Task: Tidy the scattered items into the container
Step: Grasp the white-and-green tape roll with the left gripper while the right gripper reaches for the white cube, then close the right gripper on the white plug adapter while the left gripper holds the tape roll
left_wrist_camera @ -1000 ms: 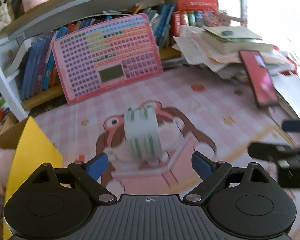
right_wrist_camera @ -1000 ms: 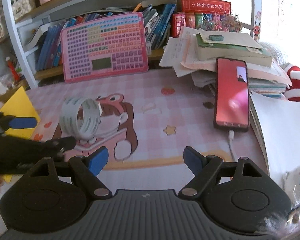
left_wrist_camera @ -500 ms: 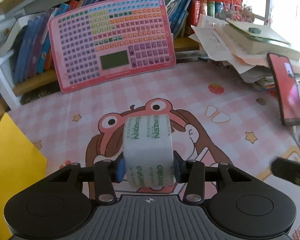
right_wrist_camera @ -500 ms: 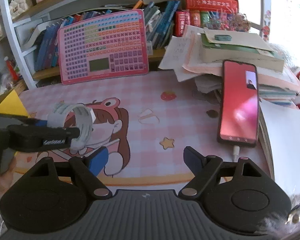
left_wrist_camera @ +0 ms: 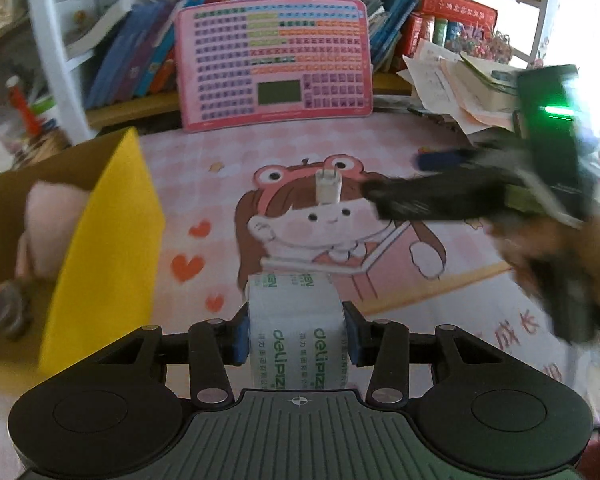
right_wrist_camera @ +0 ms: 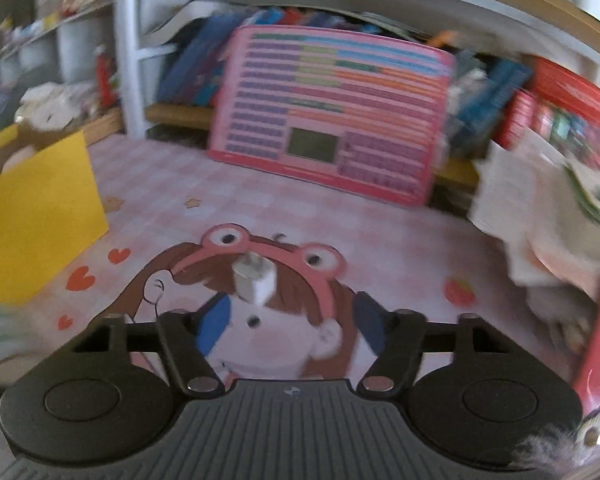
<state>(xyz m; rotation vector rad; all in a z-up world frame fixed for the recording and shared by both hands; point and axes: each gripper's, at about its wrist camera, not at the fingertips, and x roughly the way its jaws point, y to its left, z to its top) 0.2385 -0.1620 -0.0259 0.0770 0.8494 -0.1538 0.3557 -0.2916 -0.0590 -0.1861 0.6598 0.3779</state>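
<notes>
The tape roll (left_wrist_camera: pixel 296 332) is clamped between the blue pads of the left gripper (left_wrist_camera: pixel 296 334), above the pink counter mat (left_wrist_camera: pixel 380 152), with the yellow box (left_wrist_camera: pixel 104 248) near on its left. The white charger plug (right_wrist_camera: pixel 256 282) lies on the mat just ahead of the right gripper (right_wrist_camera: pixel 290 326), whose fingers are apart.

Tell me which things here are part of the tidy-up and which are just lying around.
Part of the job:
- tape roll, clamped in the left gripper
- white charger plug, loose on the mat, ahead of the open right gripper
- yellow box, the container

Just lying about:
- pink keypad board
- shelf books
- paper stack
- cartoon desk mat
</notes>
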